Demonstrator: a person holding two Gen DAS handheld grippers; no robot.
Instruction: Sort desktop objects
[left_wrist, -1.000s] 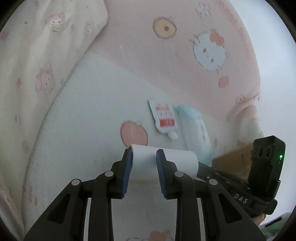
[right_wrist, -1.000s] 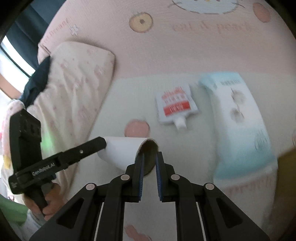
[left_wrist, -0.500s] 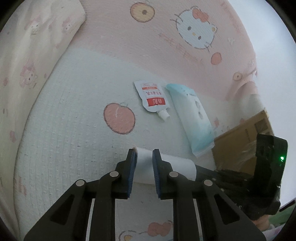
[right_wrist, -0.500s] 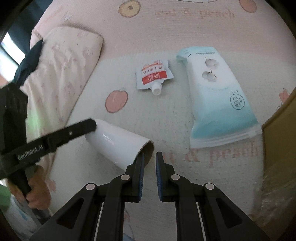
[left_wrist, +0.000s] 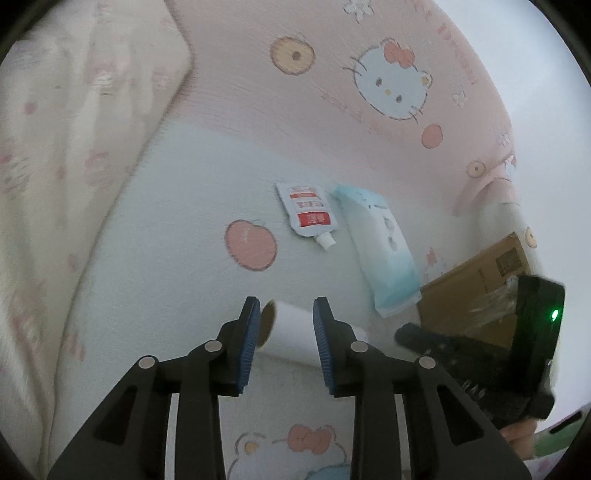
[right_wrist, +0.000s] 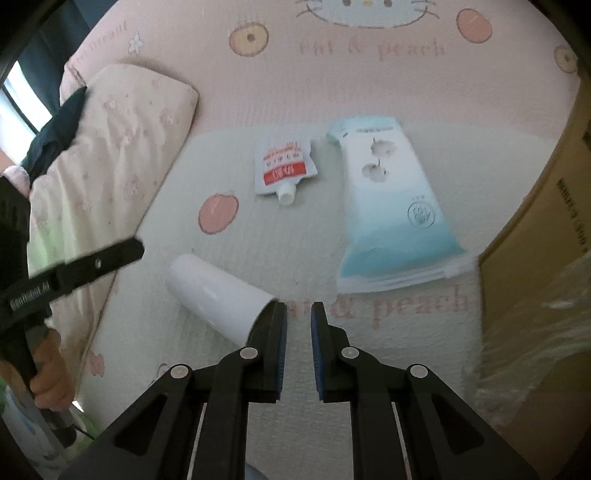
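White tube (right_wrist: 218, 295) lies flat; left gripper (left_wrist: 284, 332) jaws spread above it.

Left gripper (left_wrist: 283, 325): blue pads parted, framing a white tube (left_wrist: 291, 328) lying on its side, open brown-lined end toward the left pad; contact unclear. Beyond, red-and-white spout pouch (left_wrist: 308, 214) flat on pale blanket (left_wrist: 166, 258), just beside a light-blue tissue pack (left_wrist: 384, 251). Peach print (left_wrist: 250, 245) left of the pouch. Cardboard box (left_wrist: 476, 288) at right; right gripper (left_wrist: 402, 334) in front of it, jaw state unclear.
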